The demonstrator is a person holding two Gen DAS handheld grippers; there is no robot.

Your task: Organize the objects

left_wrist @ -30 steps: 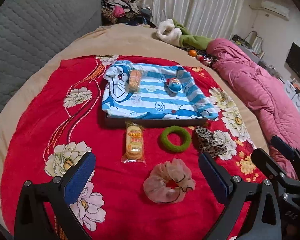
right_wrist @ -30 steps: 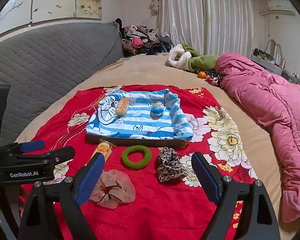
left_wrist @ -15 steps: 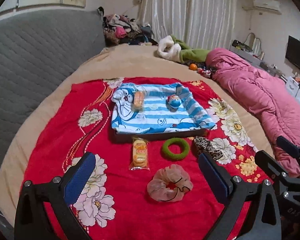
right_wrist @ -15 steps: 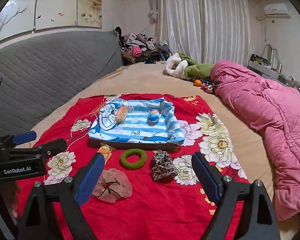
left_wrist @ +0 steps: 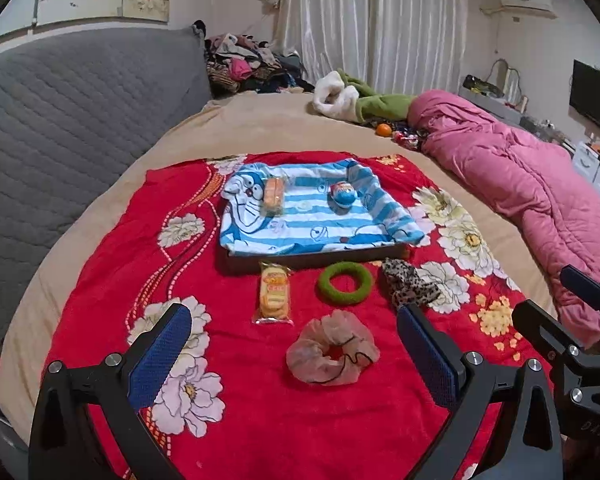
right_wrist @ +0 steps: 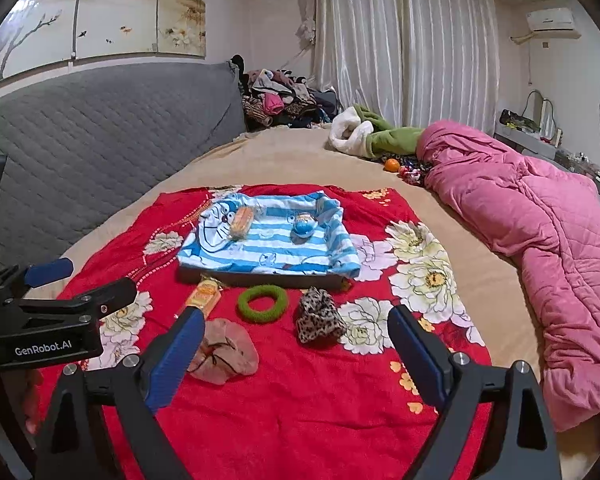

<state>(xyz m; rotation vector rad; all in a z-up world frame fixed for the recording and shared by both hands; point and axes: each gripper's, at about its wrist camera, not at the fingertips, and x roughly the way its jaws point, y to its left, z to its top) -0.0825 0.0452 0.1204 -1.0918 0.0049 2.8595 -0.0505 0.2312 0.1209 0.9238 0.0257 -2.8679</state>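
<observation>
My left tongs [left_wrist: 294,354] stand wide apart with nothing between the blue pads, held above the red floral blanket [left_wrist: 112,240] and pointing down at it. My right tongs [right_wrist: 296,354] are still spreading, pads bare, nothing gripped. The left view puts the pink scrunchie [left_wrist: 332,354] fully in the gap between its fingers; in the right view the same scrunchie [right_wrist: 226,350] is half hidden behind the left finger [right_wrist: 172,360]. Only the right view shows the body of the left tongs at its left edge, with a bit of my hand [right_wrist: 30,400] under it; only the left view shows the right tongs' frame at its right edge. Beyond the scrunchie, in a row on the blanket: wrapped biscuit packet [left_wrist: 275,294], green ring [left_wrist: 345,283], leopard scrunchie [left_wrist: 408,286], each apart from the next. Just behind them sits the tray [left_wrist: 312,260], lined with a blue-striped cartoon cloth [left_wrist: 308,224]; on the cloth lie a second snack packet [left_wrist: 274,196] and a blue-and-red ball [left_wrist: 343,194], well apart. Farther out: beige bed [left_wrist: 268,128], pink quilt [left_wrist: 520,184] to the right, grey quilted headboard [left_wrist: 68,100] to the left. The right view shows more of the wall painting [right_wrist: 100,12].
</observation>
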